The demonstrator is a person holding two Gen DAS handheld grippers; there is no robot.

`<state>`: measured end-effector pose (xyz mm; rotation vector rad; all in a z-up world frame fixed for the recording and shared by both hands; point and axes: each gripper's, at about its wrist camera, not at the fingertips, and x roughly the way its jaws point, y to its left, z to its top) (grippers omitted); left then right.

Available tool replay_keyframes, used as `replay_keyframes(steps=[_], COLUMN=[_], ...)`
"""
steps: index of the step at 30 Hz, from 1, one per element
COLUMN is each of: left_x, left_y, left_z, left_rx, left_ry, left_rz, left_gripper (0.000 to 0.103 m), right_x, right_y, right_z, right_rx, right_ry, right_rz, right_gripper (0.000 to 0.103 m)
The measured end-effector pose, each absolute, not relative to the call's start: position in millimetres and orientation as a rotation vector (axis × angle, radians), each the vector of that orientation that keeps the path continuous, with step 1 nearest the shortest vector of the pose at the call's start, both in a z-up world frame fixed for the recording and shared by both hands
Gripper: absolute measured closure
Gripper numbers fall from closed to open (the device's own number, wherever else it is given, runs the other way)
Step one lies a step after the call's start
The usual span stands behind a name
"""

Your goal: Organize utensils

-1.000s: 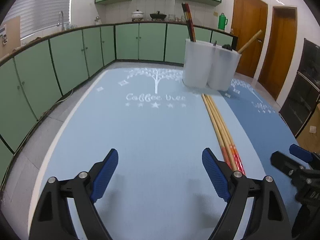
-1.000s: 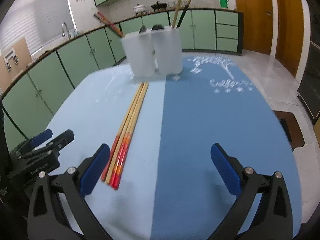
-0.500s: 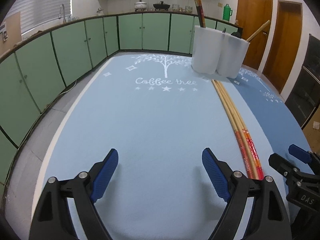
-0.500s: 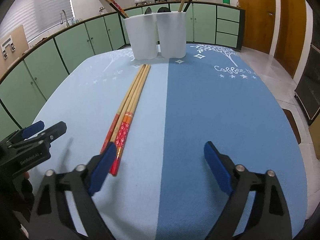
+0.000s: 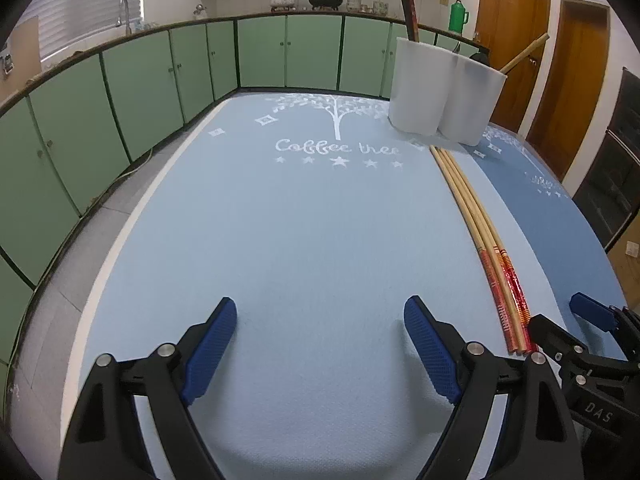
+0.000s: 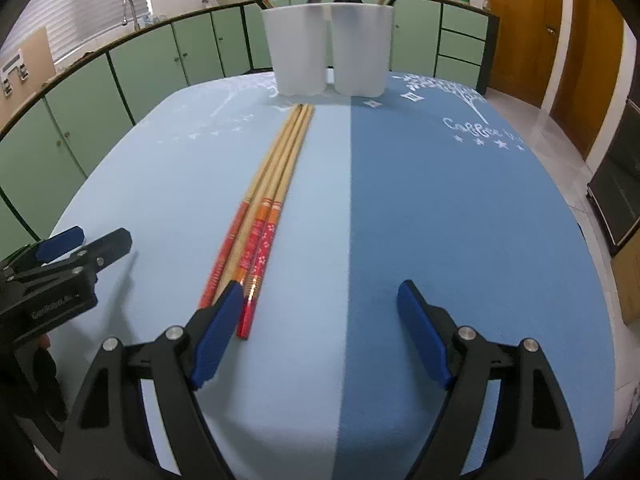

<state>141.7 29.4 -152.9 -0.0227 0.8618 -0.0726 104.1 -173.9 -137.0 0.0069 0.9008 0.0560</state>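
Observation:
Several long wooden chopsticks [image 6: 267,204] with red patterned ends lie side by side on the blue table mat [image 6: 440,220], pointing at two white holder cups [image 6: 326,48] at the far edge. The cups hold a few chopsticks and dark utensils. My right gripper [image 6: 320,320] is open and empty, its left pad beside the chopsticks' red ends. My left gripper [image 5: 320,340] is open and empty, left of the chopsticks [image 5: 476,224]. The cups also show in the left wrist view [image 5: 444,88].
The left gripper shows at the left edge of the right wrist view [image 6: 60,272]; the right gripper shows at the right edge of the left wrist view [image 5: 588,344]. Green cabinets [image 5: 160,76] ring the room. Wooden doors [image 5: 560,80] stand at the right.
Both grippers have moved forward and lower toward the table. The right gripper's left pad now sits by the chopsticks' red ends. Both stay open.

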Motion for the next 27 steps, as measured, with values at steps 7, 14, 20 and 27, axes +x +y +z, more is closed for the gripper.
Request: replay_keyframes(steps=[7,14,20,27], left_x=[142,142,143,136], left_y=[28,27,22,2], left_z=[-153,-154,-155,-152], left_rx=[-0.021,-0.012,0.012,0.023], left_ry=[0.865,0.870,0.879,0.885], left_rz=[-0.066,-0.062,-0.070,-0.145], left_gripper=[0.019,0.019,0.019,0.019], right_x=[95,90,91,92], right_y=[-178,-165,-166,-198], right_z=[-133,-135,-135,-134], right_rx=[0.019,-0.002,0.012,0.062], right_ry=[0.878,0.877,0.880,0.875], right_rz=[0.063,0.117,0.143,0.064], right_gripper=[0.029,0.061,0.097,0.098])
